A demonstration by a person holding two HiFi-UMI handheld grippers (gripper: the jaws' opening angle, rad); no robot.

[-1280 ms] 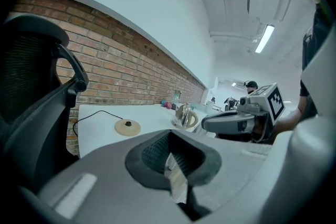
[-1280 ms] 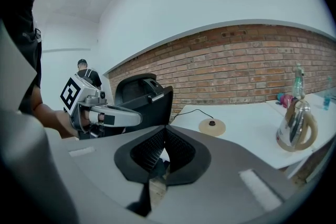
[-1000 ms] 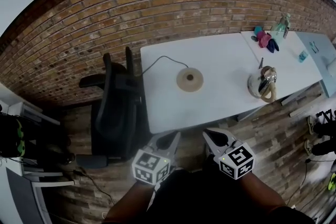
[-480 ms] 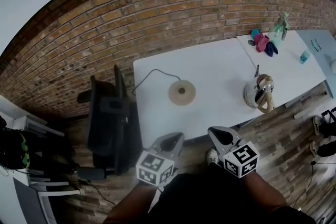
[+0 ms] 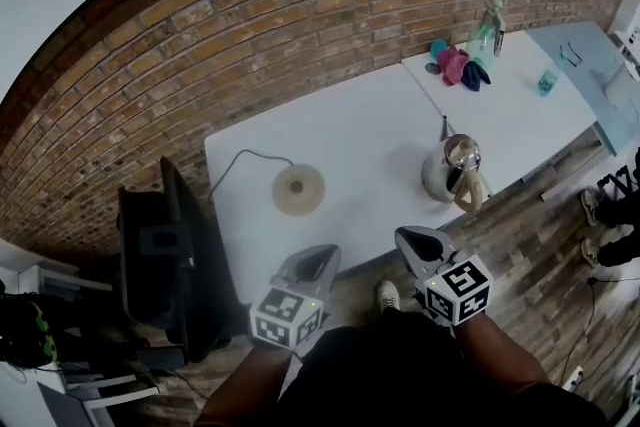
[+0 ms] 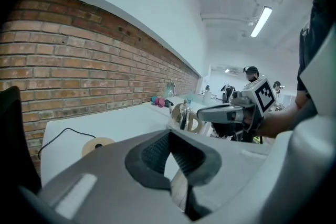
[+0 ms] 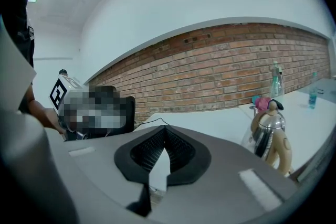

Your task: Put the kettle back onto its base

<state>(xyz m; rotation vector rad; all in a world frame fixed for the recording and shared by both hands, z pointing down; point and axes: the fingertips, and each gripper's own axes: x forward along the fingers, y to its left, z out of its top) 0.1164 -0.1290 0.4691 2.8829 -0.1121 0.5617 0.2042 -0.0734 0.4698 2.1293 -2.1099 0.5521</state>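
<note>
Head view — kettle lies beyond left tongs, right tongs, both pressed together.

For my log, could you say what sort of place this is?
Probably an office or lab: white tables by a brick wall, an office chair, a kettle and its base.

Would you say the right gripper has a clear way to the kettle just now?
Probably yes: the kettle stands on the table ahead of the right gripper with nothing between them, though its jaws are shut.
</note>
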